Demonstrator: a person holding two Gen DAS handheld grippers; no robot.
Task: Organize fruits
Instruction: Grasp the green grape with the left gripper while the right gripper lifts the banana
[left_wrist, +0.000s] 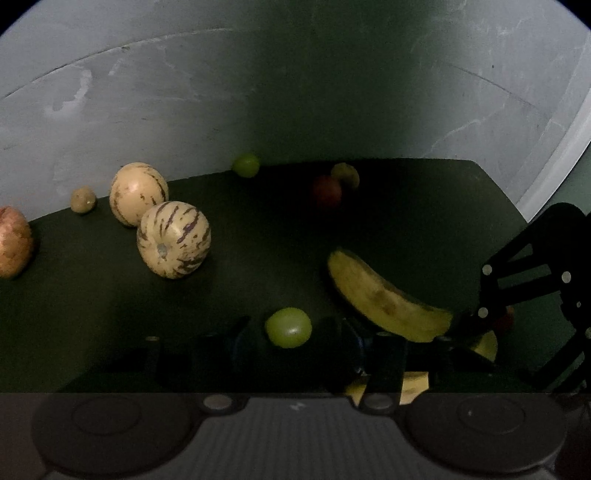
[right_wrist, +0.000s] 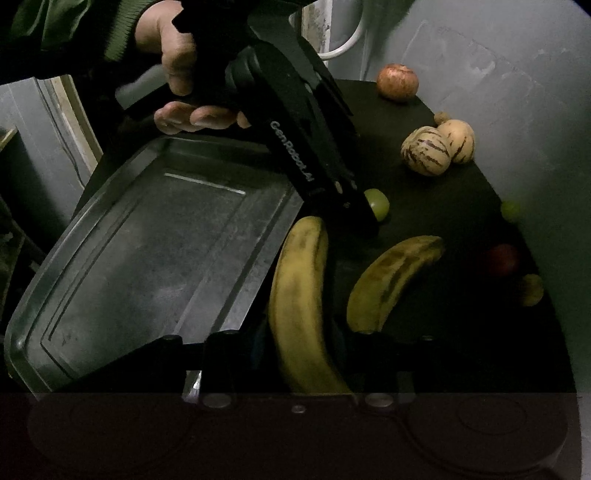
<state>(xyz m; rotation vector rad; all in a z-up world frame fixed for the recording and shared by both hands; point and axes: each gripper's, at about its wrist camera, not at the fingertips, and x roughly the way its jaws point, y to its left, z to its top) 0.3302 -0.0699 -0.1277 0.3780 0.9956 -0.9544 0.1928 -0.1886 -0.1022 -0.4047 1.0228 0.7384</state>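
Note:
A small green round fruit (left_wrist: 288, 326) lies on the dark table between the fingers of my left gripper (left_wrist: 291, 332). A thin dark gap shows at its right side, so the jaws stand open around it. In the right wrist view the left gripper (right_wrist: 369, 218) points down beside that green fruit (right_wrist: 377, 202), held by a person's hand (right_wrist: 177, 62). My right gripper (right_wrist: 299, 343) is shut on a long yellow banana (right_wrist: 295, 295) beside the metal tray (right_wrist: 147, 240). A second banana (right_wrist: 395, 280) lies just right of it and shows as the banana (left_wrist: 384, 299) in the left wrist view.
Two striped pale melons (left_wrist: 173, 240) (left_wrist: 138, 192), a reddish round fruit (left_wrist: 13, 240) and a small brown fruit (left_wrist: 83, 199) sit at the left. Another green fruit (left_wrist: 246, 165), a red apple (left_wrist: 327, 190) and a yellowish fruit (left_wrist: 347, 173) lie by the wall.

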